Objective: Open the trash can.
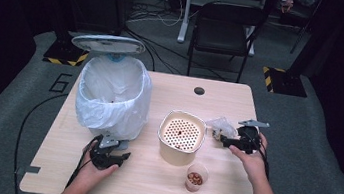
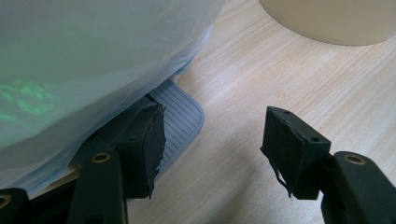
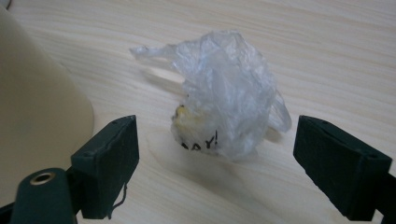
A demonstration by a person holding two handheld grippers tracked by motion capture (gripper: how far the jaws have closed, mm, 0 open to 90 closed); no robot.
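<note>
A crumpled clear plastic wrapper [image 3: 224,93] with black lettering lies on the wooden table, seen small in the high view [image 1: 219,126]. My right gripper [image 3: 215,165] is open, its jaws on either side of the wrapper and a little short of it; from above it sits at the table's right [image 1: 227,140]. My left gripper [image 2: 215,144] is open at the foot of a pedal bin [image 1: 112,96] lined with a white bag, its left jaw over the ribbed grey pedal [image 2: 180,116]. In the high view the left gripper [image 1: 114,156] is at the front left.
A cream container [image 1: 181,137] with a perforated top stands mid-table, its wall close to the right gripper's left jaw [image 3: 37,107]. A small clear cup [image 1: 195,177] of brown nuts stands in front of it. The bin's lid [image 1: 108,43] is raised. A black chair [image 1: 224,31] stands beyond the table.
</note>
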